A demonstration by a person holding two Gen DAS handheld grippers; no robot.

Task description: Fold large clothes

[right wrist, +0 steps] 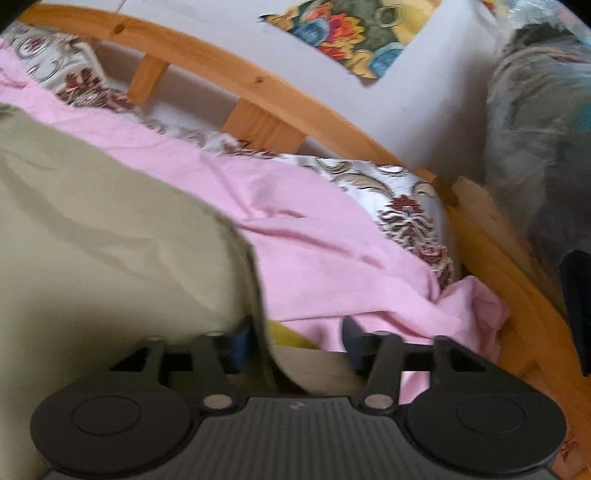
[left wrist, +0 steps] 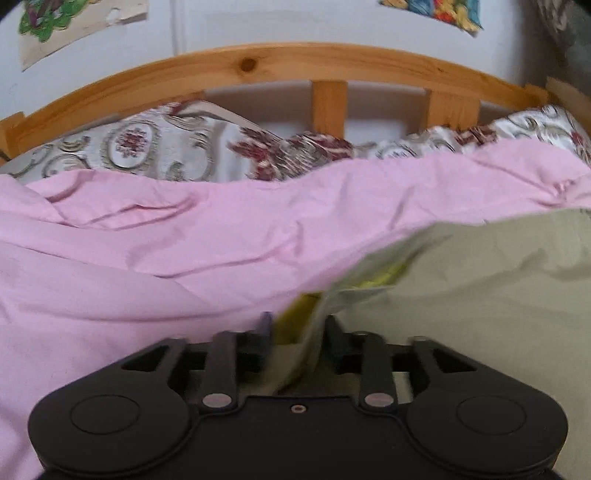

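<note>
- the olive-green garment (left wrist: 480, 288) lies on the pink sheet (left wrist: 184, 236) that covers the bed; it fills the lower right of the left wrist view and the left half of the right wrist view (right wrist: 110, 236).
- a yellow-green patch (left wrist: 303, 310) shows at the garment's edge, right in front of the left gripper.
- the left gripper (left wrist: 295, 328) has its jaws apart; a fold of the garment's edge hangs between them, and the pads do not press on it.
- the right gripper (right wrist: 295, 332) also stands spread, with the garment's corner and a bit of yellow (right wrist: 291, 336) in the gap, loose between the fingers.
- beyond the sheet lies a cream bedspread with dark red flowers (left wrist: 155, 147).
- a curved wooden headboard (left wrist: 295, 59) runs behind it against a white wall with colourful paper pictures (right wrist: 354, 33).
- a grey bundle (right wrist: 535, 129) sits at the right, blurred.
</note>
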